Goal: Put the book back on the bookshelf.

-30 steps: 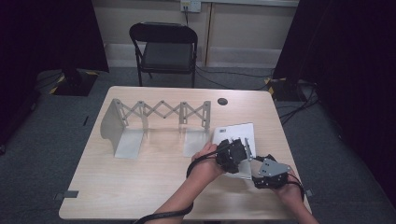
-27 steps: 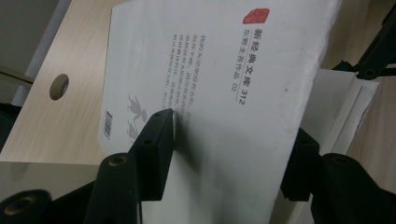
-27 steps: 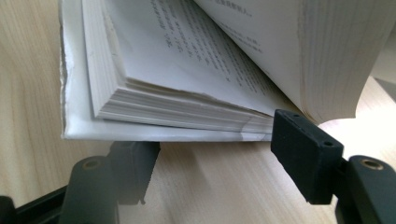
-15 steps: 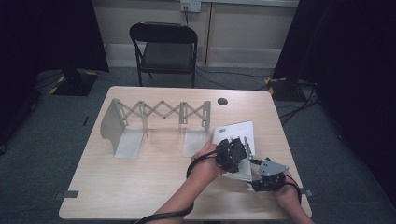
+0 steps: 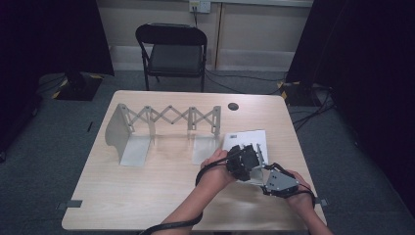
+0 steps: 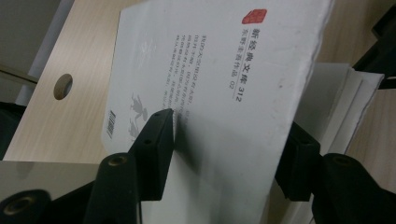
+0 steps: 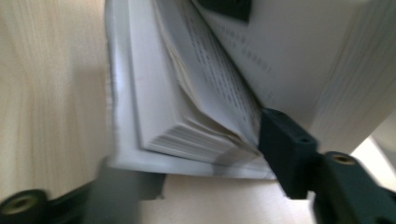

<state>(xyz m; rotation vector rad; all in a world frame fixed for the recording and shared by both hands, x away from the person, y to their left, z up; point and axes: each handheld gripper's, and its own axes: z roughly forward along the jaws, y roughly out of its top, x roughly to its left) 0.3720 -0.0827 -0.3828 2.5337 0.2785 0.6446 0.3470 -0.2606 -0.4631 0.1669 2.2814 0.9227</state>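
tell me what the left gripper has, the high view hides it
Observer: The left gripper clamps the raised part of a white book, one jaw on its cover; the jaws have just opened slightly.
Operator: is the book shut
Observer: No, its pages fan apart below the raised part.
Operator: and the right gripper
Observer: The right gripper has one jaw in that gap, one under the book; its jaws have just been closing, grip unclear.

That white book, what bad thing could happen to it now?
The left claw pinches just part of the white book, lifted off the rest, so it might slip free. The right claw pokes among the fanned pages, which could crease. The book lies near the table edge.
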